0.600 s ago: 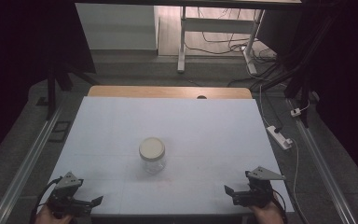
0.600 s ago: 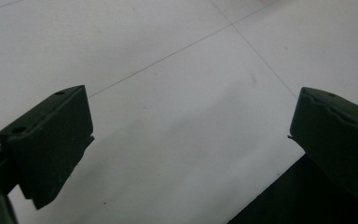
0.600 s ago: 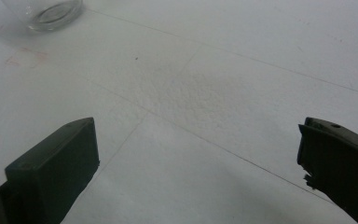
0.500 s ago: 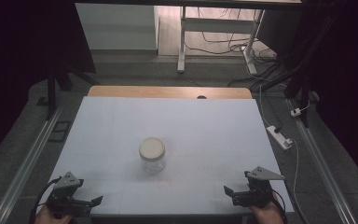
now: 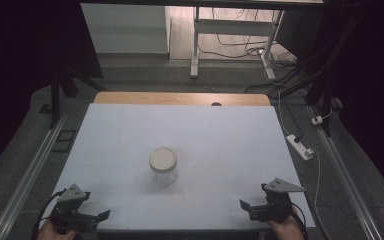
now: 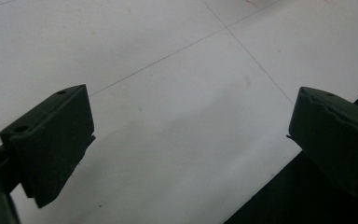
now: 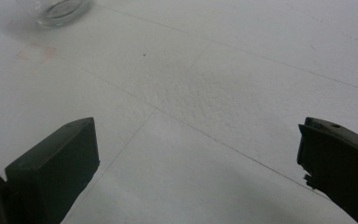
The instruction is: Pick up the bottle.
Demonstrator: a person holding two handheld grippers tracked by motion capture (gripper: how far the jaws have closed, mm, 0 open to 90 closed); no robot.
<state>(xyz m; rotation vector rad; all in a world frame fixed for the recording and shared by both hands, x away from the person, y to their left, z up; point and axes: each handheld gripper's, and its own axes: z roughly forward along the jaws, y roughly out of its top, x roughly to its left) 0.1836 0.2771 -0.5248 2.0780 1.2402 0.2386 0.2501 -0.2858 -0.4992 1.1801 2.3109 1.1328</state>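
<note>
**Both grippers idle at the near edge, jar untouched**

Almost nothing has changed over the last half second: the left gripper (image 5: 82, 216) and right gripper (image 5: 253, 206) sit where they were at the near corners of the table (image 5: 130, 130), and the jar (image 5: 163, 166) has not moved. I judge the work on it has not begun.

Both grippers stand wide open and empty. The jar stands upright at mid-table, lid (image 5: 162, 158) on, well apart from both; the right gripper view catches its base (image 7: 58, 10) at top left.

The left gripper hangs right at the table's front edge. The white top around the jar is bare, so either side has free room to approach.
</note>
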